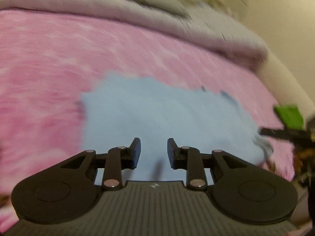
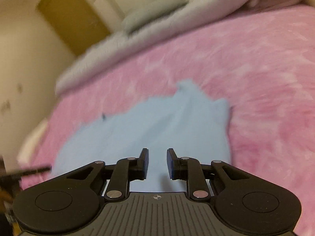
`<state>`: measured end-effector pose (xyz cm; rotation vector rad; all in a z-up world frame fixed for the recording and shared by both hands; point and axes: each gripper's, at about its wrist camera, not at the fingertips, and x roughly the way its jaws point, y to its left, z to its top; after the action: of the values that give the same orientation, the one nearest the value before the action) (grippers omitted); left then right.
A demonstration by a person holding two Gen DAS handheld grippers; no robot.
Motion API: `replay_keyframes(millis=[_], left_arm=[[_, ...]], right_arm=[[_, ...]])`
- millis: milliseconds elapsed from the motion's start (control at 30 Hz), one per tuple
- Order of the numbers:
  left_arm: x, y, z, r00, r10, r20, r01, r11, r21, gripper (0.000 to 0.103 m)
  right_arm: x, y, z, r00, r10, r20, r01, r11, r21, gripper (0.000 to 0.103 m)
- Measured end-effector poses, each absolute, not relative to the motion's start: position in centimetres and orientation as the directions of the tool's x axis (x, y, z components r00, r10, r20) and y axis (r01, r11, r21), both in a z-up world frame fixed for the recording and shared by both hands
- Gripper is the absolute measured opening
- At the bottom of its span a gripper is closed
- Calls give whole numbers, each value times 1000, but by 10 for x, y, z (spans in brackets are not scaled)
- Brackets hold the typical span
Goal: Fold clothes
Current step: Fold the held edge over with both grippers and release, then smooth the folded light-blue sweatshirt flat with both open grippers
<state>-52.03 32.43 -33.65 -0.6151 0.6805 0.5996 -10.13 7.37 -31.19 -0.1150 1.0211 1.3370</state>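
Observation:
A light blue garment (image 1: 157, 114) lies spread flat on a pink fluffy blanket (image 1: 49, 59). My left gripper (image 1: 154, 145) hovers above the garment's near part, open, and only blue cloth shows below the gap. In the right wrist view the same garment (image 2: 157, 125) runs from the lower left to a pointed corner at the upper right. My right gripper (image 2: 157, 155) hangs over its near edge, open with a narrow gap and nothing between the pads. Both views are blurred.
A pale grey duvet (image 1: 137, 13) is bunched along the far side of the pink blanket (image 2: 256, 68). Cream wall (image 1: 275, 19) lies beyond, with a brown door panel (image 2: 72, 17). A green block and a black bar (image 1: 279, 132) reach in at the right edge.

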Motion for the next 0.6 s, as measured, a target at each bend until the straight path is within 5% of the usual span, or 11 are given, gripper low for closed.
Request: replay_keyframes(millis=[67, 233, 267, 300, 333, 567, 600], left_arm=[[-512, 347, -340, 601, 340, -723, -712, 639, -291, 20], [-498, 413, -334, 583, 429, -690, -772, 556, -306, 34], [-495, 425, -334, 575, 430, -696, -783, 538, -314, 34], [-495, 437, -335, 563, 430, -706, -795, 515, -320, 34], [-495, 445, -337, 554, 428, -714, -803, 499, -325, 34], [-487, 470, -365, 548, 365, -752, -801, 488, -347, 31], [-486, 472, -369, 561, 355, -748, -791, 496, -357, 17]], right_arm=[[-92, 95, -328, -33, 667, -744, -851, 372, 371, 20], [-61, 119, -310, 40, 746, -665, -874, 348, 338, 21], [-53, 129, -311, 24, 751, -660, -882, 327, 340, 32], [-47, 140, -313, 6, 745, -667, -884, 315, 345, 56], [-40, 148, -319, -7, 731, -683, -884, 315, 345, 64], [-7, 193, -353, -88, 703, -706, -856, 309, 414, 65], [-5, 198, -357, -90, 698, -710, -856, 311, 414, 48]])
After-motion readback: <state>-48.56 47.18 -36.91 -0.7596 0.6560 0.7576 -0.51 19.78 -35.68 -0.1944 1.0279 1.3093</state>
